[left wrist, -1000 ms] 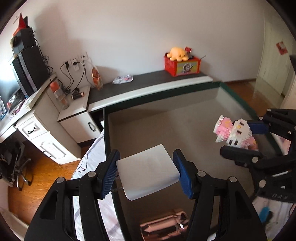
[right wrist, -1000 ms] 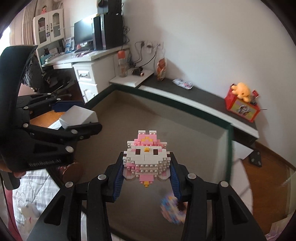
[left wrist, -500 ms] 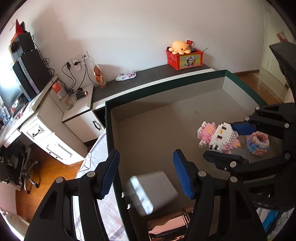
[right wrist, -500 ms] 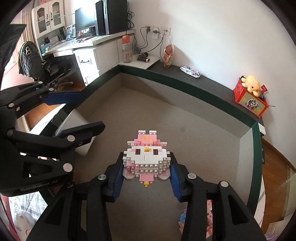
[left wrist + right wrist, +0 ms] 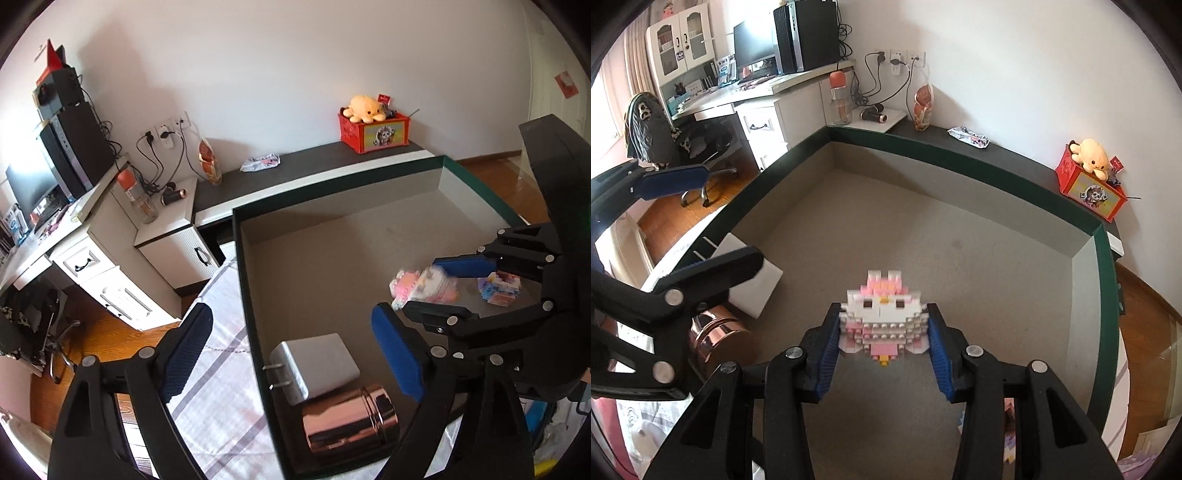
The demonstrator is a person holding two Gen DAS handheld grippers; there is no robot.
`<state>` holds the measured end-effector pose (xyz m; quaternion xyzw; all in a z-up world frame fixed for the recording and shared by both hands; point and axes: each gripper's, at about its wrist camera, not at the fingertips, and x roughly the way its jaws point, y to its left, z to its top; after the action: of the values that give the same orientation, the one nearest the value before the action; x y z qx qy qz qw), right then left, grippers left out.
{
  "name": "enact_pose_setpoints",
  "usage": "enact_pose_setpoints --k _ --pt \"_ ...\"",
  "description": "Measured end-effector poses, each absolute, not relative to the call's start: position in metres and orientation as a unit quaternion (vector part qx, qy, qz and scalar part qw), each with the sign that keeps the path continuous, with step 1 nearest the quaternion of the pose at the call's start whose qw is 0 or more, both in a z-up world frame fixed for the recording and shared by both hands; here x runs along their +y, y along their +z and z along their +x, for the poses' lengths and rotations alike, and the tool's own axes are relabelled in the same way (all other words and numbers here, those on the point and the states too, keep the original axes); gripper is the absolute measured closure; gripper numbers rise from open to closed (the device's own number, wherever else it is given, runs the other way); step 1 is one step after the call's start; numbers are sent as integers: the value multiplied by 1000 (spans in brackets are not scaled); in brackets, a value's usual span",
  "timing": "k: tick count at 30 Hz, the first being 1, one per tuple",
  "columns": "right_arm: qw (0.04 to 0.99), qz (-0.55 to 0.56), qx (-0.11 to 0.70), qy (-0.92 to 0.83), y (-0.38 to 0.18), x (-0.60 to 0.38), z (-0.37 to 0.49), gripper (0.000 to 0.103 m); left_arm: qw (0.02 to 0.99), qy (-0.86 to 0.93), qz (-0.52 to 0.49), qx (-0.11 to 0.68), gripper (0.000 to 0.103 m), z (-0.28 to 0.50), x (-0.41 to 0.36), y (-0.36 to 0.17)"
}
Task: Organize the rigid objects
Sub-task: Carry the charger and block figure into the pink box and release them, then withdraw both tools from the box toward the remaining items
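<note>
My left gripper [image 5: 291, 354] is opening its jaws wide, and its pads touch nothing. Under it a white plug-in charger [image 5: 317, 365] lies on the floor of a dark green box [image 5: 243, 295], against a copper-coloured can [image 5: 351, 421]. My right gripper [image 5: 882, 339] is shut on a pink and white brick figure [image 5: 882, 314], held just above the box floor. In the left wrist view that figure [image 5: 417, 286] looks blurred between the right gripper's [image 5: 432, 291] pads. The charger [image 5: 757, 284] and can [image 5: 716, 332] sit at the left, partly behind my left gripper [image 5: 701, 225].
A second pastel brick figure [image 5: 498, 290] sits on the box floor behind the right gripper. The box stands on a striped bedsheet [image 5: 218, 369]. Beyond it are a dark ledge with a red crate and plush toy [image 5: 373, 125], and a white desk [image 5: 92, 258].
My left gripper let go of the white charger, which dropped into the box beside the can, and its jaws spread wider. The right gripper carried the brick figure lower into the box.
</note>
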<state>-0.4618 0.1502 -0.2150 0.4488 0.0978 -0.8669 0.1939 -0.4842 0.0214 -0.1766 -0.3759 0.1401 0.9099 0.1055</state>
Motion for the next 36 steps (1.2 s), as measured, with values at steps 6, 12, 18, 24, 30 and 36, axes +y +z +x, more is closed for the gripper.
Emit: enact_pose_setpoints --k 6,12,18,24,30,36 --pt "189 432 95 -877 -199 147 -447 47 83 920 -356 139 0 -459 13 -159" --pt "181 389 85 -899 -167 158 -411 23 67 933 -329 126 0 -421 3 -136" --pt "147 333 80 -928 -135 174 -361 19 61 946 -298 111 0 -371 1 -113" --pt "103 292 74 -948 -115 202 -299 14 70 955 -276 86 0 -315 2 -98" --pt "66 255 47 -963 -107 234 -231 0 59 960 -264 72 0 -259 1 -98" --pt "44 248 28 -967 -111 248 -178 0 65 962 -258 58 0 -208 2 -104"
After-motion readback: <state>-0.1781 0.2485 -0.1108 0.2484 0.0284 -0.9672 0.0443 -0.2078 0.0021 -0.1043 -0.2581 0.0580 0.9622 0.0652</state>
